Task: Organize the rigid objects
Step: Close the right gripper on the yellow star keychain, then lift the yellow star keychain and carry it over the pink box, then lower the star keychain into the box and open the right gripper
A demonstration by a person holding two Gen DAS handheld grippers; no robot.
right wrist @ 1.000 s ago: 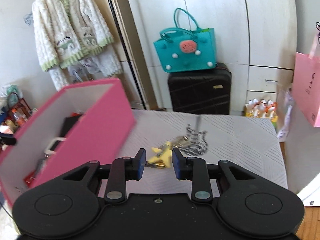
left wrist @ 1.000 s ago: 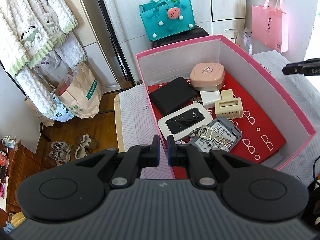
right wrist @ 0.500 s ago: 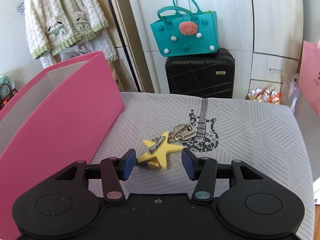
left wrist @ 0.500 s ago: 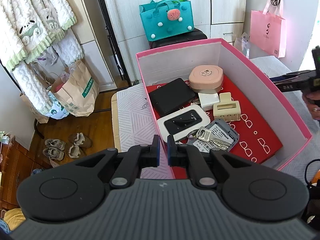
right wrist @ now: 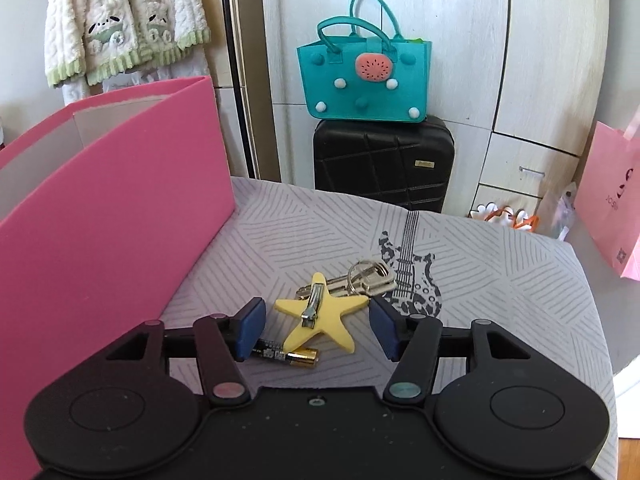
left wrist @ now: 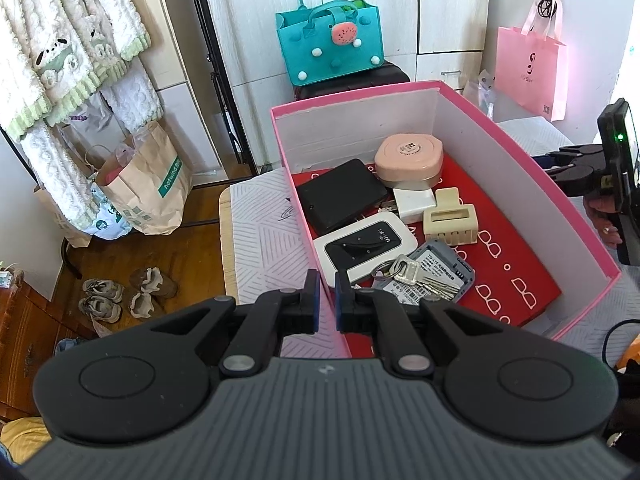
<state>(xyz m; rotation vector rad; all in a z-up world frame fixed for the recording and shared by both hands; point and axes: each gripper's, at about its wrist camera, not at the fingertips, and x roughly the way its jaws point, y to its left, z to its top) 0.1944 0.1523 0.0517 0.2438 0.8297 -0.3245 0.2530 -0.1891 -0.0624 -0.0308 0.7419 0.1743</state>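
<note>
The yellow star clip [right wrist: 320,314] lies on the patterned cloth [right wrist: 500,280] between the right gripper's [right wrist: 318,330] wide-spread jaws, touching neither. The left gripper [left wrist: 324,298], jaws nearly together, pinches the pink box's [left wrist: 520,152] wall.

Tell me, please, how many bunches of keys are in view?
2: one silver key bunch inside the pink cardboard box, another silver key bunch on the patterned tablecloth. Others may be hidden.
</note>
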